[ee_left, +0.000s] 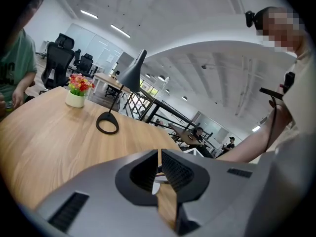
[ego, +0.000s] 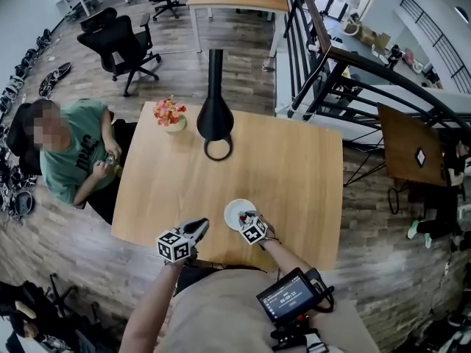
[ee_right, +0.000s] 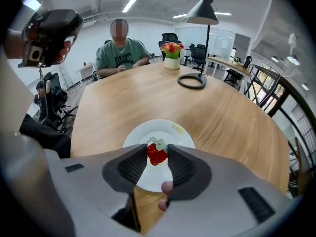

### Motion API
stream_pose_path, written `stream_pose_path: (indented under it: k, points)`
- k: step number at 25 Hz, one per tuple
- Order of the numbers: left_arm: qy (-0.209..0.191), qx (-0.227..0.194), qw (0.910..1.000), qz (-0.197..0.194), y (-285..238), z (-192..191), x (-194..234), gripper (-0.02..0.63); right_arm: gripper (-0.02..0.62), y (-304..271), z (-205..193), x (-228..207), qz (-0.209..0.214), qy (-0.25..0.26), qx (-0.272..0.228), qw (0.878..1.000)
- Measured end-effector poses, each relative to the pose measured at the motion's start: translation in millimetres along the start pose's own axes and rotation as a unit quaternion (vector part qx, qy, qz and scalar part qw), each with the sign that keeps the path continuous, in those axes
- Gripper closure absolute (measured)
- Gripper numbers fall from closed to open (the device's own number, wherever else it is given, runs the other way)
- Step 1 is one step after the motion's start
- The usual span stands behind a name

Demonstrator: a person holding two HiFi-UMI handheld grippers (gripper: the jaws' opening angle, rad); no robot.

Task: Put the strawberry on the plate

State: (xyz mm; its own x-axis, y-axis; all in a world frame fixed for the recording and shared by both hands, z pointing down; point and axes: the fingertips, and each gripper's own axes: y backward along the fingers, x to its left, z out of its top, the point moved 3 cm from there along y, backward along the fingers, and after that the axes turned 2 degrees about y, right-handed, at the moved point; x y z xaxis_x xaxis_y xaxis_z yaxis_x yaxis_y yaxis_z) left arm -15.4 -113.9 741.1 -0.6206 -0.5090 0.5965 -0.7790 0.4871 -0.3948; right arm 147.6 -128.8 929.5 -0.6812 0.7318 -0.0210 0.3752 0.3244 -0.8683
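The placing step appears close to done. The right gripper is clamped on the strawberry, low in the centre of the right gripper view, with the white plate right behind the fruit. Whether the strawberry touches the plate cannot be told. The next move likely calls for a gentle lowering, then easing the jaws apart. The left gripper, lower left of the plate in the head view, is closed on nothing.
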Motion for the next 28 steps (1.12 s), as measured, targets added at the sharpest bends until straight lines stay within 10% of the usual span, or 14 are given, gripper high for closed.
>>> stream_pose_path:
  k: [15,22,28]
  points:
    - [0.005,-0.002,1.0,-0.005,9.7,2.6,-10.2,0.6,0.391,-18.4,-10.4,-11.1,-0.018,-0.051,0.001,0.999]
    - [0.002,-0.034,0.9991,-0.027,23.0,24.7,-21.0,0.6,0.365,43.7,20.2,-27.3,-0.067,-0.109,-0.097,0.987]
    - [0.009,-0.085,0.9954,-0.041,45.7,51.6,-30.0,0.6,0.365,126.5,58.5,-33.8,-0.1,-0.145,-0.241,0.954]
